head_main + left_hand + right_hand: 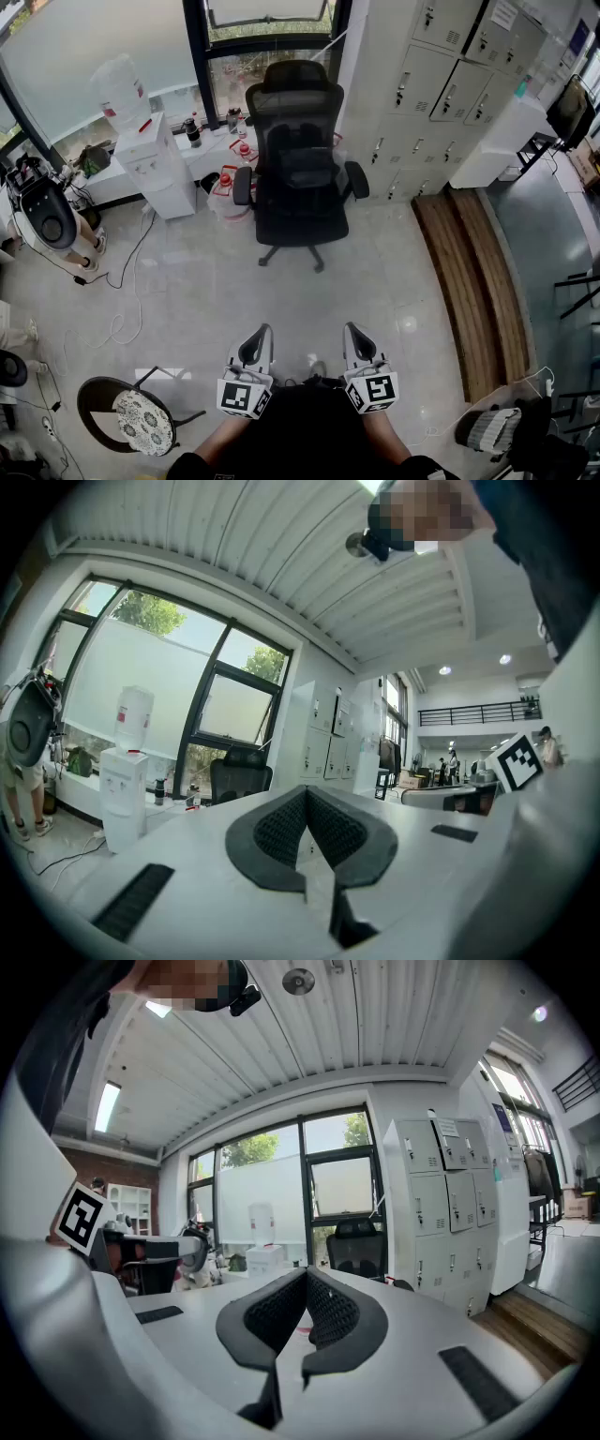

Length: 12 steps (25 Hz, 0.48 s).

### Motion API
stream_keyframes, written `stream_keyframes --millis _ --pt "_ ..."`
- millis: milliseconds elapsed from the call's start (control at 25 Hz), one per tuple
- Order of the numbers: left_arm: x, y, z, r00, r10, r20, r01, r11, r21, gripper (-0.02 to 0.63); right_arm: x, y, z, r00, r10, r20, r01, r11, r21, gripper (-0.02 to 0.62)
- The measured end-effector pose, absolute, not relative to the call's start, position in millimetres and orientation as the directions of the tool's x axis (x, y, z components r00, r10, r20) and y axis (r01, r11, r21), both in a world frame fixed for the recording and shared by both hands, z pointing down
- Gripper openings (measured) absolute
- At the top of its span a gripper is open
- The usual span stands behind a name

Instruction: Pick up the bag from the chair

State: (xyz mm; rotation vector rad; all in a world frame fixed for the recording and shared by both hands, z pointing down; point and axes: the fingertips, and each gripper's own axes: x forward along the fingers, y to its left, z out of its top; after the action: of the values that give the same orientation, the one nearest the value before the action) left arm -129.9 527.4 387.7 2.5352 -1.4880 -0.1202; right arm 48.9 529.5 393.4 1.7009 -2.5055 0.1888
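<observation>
- Head view, bottom centre: the left gripper (260, 332) and the right gripper (354, 330) sit side by side, apart, over bare pale floor (216, 281), both pointing up the frame toward the chair (302, 202).
- Left gripper view: the jaws are closed, their dark ribbed pads meeting at the tip with nothing between them.
- Right gripper view: the jaws are likewise pressed together and empty.
- Lower left of the head view: a round stool (139, 419) with a patterned cushion.
- Right of centre: a wooden step (473, 281) runs along the floor.
- Upper centre: the black office chair stands well apart from both grippers, and the dark bag (307, 169) rests on its seat against the backrest.
- Left of the chair: a white water dispenser (155, 164).
- Upper right: grey lockers (436, 89).
</observation>
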Motion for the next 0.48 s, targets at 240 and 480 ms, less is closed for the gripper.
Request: stream_keyframes --millis 240,480 --pt "-127.8 529.4 385.7 0.487 -0.873 0.035 -0.856 -0.469 0.217 0.000 50.0 532.7 392.7 -0.371 -0.915 0.161 -0.928 0.369 -0.044 0.000" --pt "-125.3 530.0 389.2 0.492 -0.870 0.044 -0.854 -0.472 0.219 0.000 51.8 535.2 395.9 -0.370 -0.914 0.164 -0.929 0.368 -0.046 0.000"
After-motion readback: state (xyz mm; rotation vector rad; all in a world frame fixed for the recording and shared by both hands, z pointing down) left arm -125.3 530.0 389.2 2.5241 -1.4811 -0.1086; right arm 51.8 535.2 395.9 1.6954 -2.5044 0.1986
